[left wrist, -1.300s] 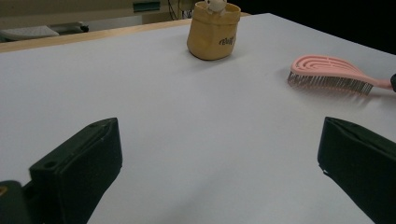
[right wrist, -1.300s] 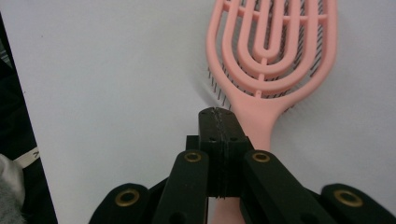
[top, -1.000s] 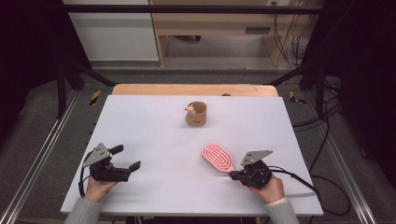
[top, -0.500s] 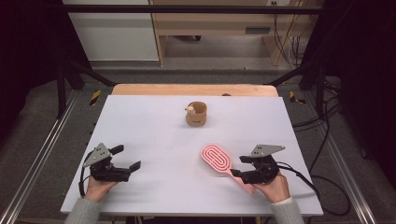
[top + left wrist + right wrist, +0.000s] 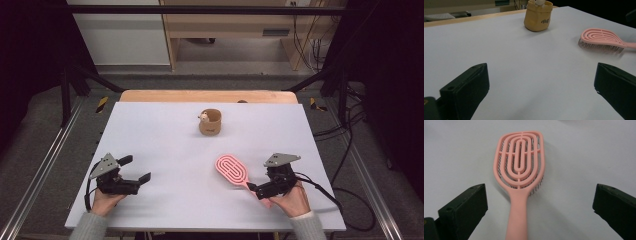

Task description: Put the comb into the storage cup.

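A tan cup (image 5: 210,123) with a small white figure on its rim stands upright on the white surface (image 5: 160,135). A wooden strip borders the far edge

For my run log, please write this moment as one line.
right gripper: open, jaws just opened, pink hairbrush handle between them, untouched | left gripper: open, nothing between | brush: bristles down on table | cup: upright

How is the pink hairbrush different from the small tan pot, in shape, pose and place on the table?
The pink hairbrush is flat and long, with a handle; the tan pot is short and round. The hairbrush lies bristles down, while the pot stands upright with a small white figure at its rim. The hairbrush lies near the right gripper, its handle between the open jaws; the pot stands farther back, away from both grippers. Both rest on the white table.
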`<state>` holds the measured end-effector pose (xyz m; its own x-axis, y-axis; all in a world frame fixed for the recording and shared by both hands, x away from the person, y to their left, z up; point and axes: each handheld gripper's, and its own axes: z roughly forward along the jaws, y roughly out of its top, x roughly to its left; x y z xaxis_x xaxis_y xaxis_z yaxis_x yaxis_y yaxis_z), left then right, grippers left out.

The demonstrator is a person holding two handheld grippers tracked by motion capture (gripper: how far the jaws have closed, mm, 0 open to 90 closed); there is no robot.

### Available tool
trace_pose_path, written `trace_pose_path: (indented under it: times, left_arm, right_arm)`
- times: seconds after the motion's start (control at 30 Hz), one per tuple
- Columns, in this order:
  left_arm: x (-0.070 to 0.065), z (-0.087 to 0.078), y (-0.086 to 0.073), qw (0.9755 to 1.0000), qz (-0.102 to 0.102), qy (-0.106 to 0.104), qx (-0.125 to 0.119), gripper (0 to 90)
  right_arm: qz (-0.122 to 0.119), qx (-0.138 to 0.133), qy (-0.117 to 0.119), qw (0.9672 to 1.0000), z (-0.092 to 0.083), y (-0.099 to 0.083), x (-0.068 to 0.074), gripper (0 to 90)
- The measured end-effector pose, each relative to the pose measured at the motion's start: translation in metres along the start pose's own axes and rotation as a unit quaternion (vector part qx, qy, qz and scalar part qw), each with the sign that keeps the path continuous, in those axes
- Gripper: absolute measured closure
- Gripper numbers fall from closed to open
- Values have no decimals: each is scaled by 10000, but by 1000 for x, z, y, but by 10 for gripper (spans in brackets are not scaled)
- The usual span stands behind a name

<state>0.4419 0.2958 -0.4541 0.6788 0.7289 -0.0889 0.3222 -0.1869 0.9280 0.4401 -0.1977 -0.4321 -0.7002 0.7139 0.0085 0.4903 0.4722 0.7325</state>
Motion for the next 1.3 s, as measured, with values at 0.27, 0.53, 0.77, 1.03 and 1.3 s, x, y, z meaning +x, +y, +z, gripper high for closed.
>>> trace_pose_path:
  times: [0.27, 0.53, 0.77, 1.03, 1.3]
  left_arm:
    - [0, 0, 0, 10000, 2, -2, 0, 0]
    - [0, 0, 0, 10000, 0, 6, 3, 0]
    - [0, 0, 0, 10000, 2, 4, 3, 0]
    - [0, 0, 0, 10000, 0, -1, 7, 0]
    - [0, 0, 0, 10000, 4, -2, 12, 0]
  right_arm:
    - [-67, 112, 4, 9999, 9, 0, 5, 2]
    - [-117, 331, 70, 9994, 20, -2, 9, 4]
    - [-112, 467, 91, 9988, 26, -4, 10, 10]
    - [-140, 584, 119, 9981, 31, -6, 12, 61]
    - [-206, 650, 271, 9973, 33, -8, 13, 216]
